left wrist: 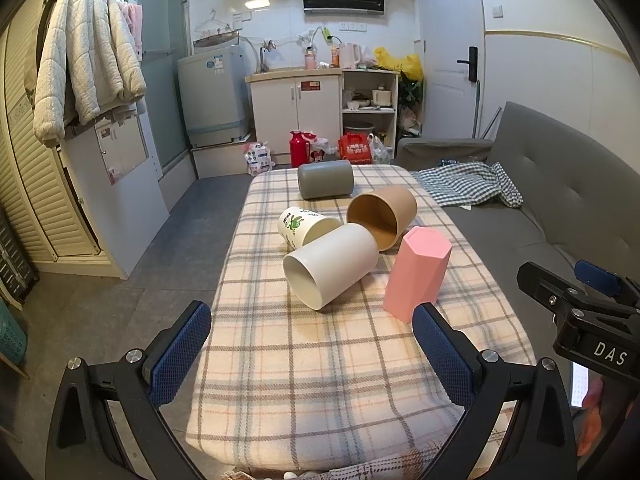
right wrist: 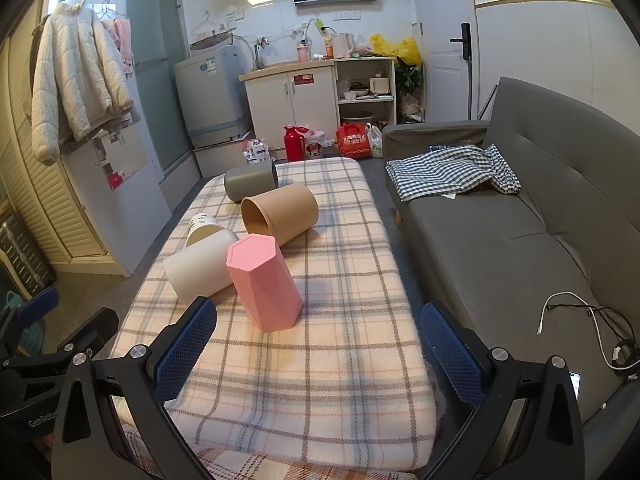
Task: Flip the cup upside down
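Pink cup point(right wrist: 264, 286): inverted on table point(right wrist: 320, 360), closed base up, long axis near vertical, tilted.
Left gripper point(left wrist: 312, 350): wide open, empty.
Right gripper point(right wrist: 320, 350): wide open, empty.

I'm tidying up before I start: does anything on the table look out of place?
Four cups lie tipped on their sides: the grey cup, brown cup, printed cup and white cup. Only the pink cup stands, closed end up. Both tongs, left and right, are open and empty.
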Action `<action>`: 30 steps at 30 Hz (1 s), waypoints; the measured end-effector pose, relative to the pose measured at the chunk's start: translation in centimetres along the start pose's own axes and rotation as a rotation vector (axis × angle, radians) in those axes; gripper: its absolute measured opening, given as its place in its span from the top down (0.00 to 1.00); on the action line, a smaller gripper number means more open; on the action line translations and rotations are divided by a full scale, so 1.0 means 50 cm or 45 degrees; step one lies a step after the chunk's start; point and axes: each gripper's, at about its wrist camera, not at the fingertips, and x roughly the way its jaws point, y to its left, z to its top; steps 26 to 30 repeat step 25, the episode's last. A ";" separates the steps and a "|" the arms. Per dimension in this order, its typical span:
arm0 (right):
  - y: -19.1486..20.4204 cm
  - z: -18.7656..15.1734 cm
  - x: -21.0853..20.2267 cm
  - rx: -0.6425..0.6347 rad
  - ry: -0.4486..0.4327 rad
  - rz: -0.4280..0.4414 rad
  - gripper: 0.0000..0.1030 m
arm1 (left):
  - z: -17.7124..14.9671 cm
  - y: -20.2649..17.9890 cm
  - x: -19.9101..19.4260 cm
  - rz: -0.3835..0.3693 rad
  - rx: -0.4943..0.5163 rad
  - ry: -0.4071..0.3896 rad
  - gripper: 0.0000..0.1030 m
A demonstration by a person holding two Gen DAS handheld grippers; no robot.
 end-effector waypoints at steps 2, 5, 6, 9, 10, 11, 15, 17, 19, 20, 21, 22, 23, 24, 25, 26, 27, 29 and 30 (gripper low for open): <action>0.000 -0.001 0.001 -0.001 0.000 0.000 0.00 | -0.001 -0.001 0.001 0.000 0.001 0.001 0.00; 0.000 -0.002 0.001 0.000 0.003 0.000 0.00 | 0.000 0.000 0.000 0.001 0.001 0.003 0.00; 0.000 -0.002 0.001 0.000 0.002 -0.001 0.00 | 0.000 -0.001 0.000 0.001 0.001 0.004 0.00; 0.001 -0.002 0.001 0.000 0.000 -0.002 0.00 | 0.001 -0.001 0.000 0.003 0.000 0.001 0.00; 0.001 -0.001 0.002 -0.001 0.001 -0.002 0.00 | 0.000 -0.002 0.001 0.002 0.000 0.000 0.00; 0.001 -0.002 0.002 -0.001 0.005 -0.001 0.00 | 0.001 -0.001 0.000 0.001 0.000 0.002 0.00; 0.002 -0.005 0.004 0.000 0.008 -0.002 0.00 | 0.000 -0.002 0.001 0.002 0.002 0.006 0.00; 0.002 -0.004 0.004 -0.003 0.008 -0.004 0.00 | -0.002 0.000 0.003 0.001 -0.001 0.007 0.00; 0.002 -0.006 0.005 -0.003 0.010 -0.005 0.00 | -0.002 0.000 0.003 0.000 0.000 0.008 0.00; 0.002 -0.007 0.005 -0.003 0.011 -0.004 0.00 | -0.002 0.000 0.003 0.001 0.001 0.010 0.00; 0.002 -0.008 0.006 -0.003 0.012 -0.005 0.00 | -0.005 0.001 0.004 -0.002 0.001 0.015 0.00; 0.002 -0.007 0.005 -0.004 0.011 -0.005 0.00 | -0.008 0.003 0.004 -0.005 -0.001 0.019 0.00; 0.002 -0.008 0.006 -0.004 0.013 -0.004 0.00 | -0.011 0.005 0.004 -0.005 -0.003 0.020 0.00; 0.001 -0.009 0.006 -0.004 0.016 -0.003 0.00 | -0.012 0.006 0.004 -0.005 -0.003 0.019 0.00; 0.001 -0.009 0.007 -0.005 0.017 -0.004 0.00 | -0.010 0.005 0.005 -0.004 0.001 0.020 0.00; 0.001 -0.009 0.007 -0.005 0.017 -0.004 0.00 | -0.010 0.005 0.005 -0.004 0.001 0.020 0.00; 0.001 -0.009 0.007 -0.005 0.017 -0.004 0.00 | -0.010 0.005 0.005 -0.004 0.001 0.020 0.00; 0.001 -0.009 0.007 -0.005 0.017 -0.004 0.00 | -0.010 0.005 0.005 -0.004 0.001 0.020 0.00; 0.001 -0.009 0.007 -0.005 0.017 -0.004 0.00 | -0.010 0.005 0.005 -0.004 0.001 0.020 0.00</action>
